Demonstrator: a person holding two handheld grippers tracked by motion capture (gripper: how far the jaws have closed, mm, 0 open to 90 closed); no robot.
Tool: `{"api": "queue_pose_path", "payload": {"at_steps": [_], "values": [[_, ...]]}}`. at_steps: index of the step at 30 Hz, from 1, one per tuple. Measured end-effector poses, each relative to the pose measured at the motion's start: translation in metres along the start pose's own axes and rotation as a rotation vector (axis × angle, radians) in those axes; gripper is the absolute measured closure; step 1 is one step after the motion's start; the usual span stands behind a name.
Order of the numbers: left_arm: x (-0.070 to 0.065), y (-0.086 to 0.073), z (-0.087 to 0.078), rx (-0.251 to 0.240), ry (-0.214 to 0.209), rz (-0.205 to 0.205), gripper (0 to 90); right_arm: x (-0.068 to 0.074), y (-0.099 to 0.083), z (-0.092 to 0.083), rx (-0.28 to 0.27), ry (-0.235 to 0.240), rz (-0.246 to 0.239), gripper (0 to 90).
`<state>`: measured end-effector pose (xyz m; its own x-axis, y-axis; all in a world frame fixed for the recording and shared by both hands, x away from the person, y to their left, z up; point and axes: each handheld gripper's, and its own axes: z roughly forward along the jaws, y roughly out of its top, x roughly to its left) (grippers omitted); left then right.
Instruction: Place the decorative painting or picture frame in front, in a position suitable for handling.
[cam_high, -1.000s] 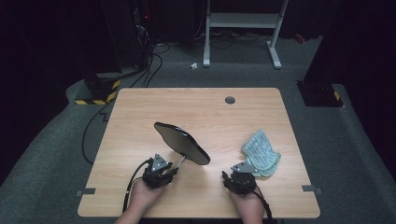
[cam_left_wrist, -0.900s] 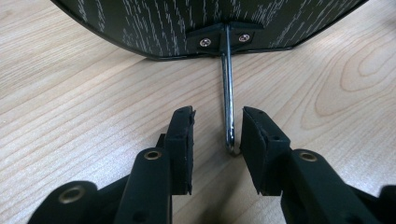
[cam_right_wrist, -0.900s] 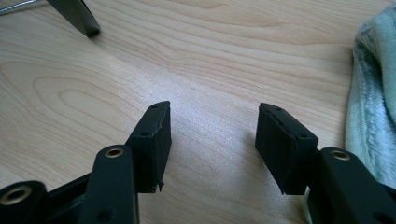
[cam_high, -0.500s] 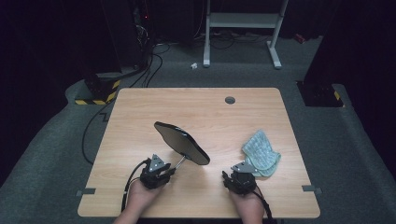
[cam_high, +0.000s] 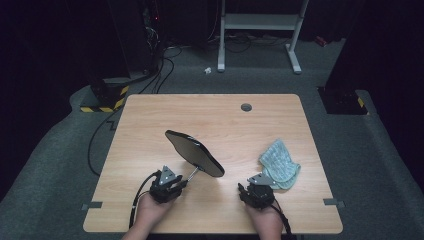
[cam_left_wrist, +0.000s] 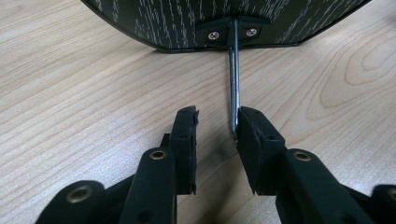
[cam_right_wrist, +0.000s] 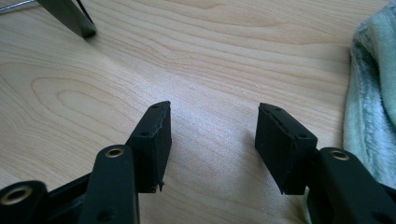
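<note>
A dark oval panel (cam_high: 195, 152) stands tilted on the wooden table (cam_high: 210, 120), propped on a thin metal wire stand (cam_high: 194, 172). My left gripper (cam_high: 176, 184) lies at the foot of that stand. In the left gripper view the wire (cam_left_wrist: 233, 79) runs down from the panel's back (cam_left_wrist: 187, 18) between the jaws of the left gripper (cam_left_wrist: 217, 123). It rests against the right pad, with a gap to the left one. These jaws have just been closing. My right gripper (cam_high: 256, 186) is open over bare wood (cam_right_wrist: 212, 121), beside a pale green cloth (cam_high: 280, 167).
The cloth (cam_right_wrist: 373, 102) lies crumpled close to the right gripper's right jaw. A round cable hole (cam_high: 246, 107) sits near the table's far edge. Beyond the table are a black-and-yellow striped base (cam_high: 105, 102), cables, and a white frame's legs (cam_high: 295, 55).
</note>
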<state>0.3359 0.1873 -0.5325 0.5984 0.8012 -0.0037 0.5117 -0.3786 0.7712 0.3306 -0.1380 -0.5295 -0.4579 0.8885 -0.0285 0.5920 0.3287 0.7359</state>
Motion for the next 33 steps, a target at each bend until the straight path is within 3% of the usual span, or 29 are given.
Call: {"api": "queue_pose_path", "payload": {"at_steps": [6, 7, 9, 12, 33], "values": [[0.0003, 0.0004, 0.0004, 0.001, 0.007, -0.002, 70.0, 0.0006, -0.0001, -0.0003, 0.0, 0.004, -0.001, 46.6], [0.0017, 0.0011, -0.0013, 0.022, 0.002, 0.008, 71.0, 0.0007, -0.0002, -0.0003, 0.0, 0.004, 0.0, 46.6], [0.0025, 0.0004, 0.0004, 0.001, 0.001, -0.017, 73.3, 0.001, -0.0001, -0.0003, 0.001, 0.002, 0.003, 46.6], [0.0038, 0.0006, 0.0008, -0.003, -0.008, -0.019, 77.5, 0.0007, -0.0001, -0.0002, 0.0, 0.003, 0.0, 46.6], [0.0038, 0.0015, 0.0013, 0.005, -0.004, -0.021, 84.6, 0.0003, 0.0, -0.0001, -0.001, 0.005, -0.001, 46.8]]}}
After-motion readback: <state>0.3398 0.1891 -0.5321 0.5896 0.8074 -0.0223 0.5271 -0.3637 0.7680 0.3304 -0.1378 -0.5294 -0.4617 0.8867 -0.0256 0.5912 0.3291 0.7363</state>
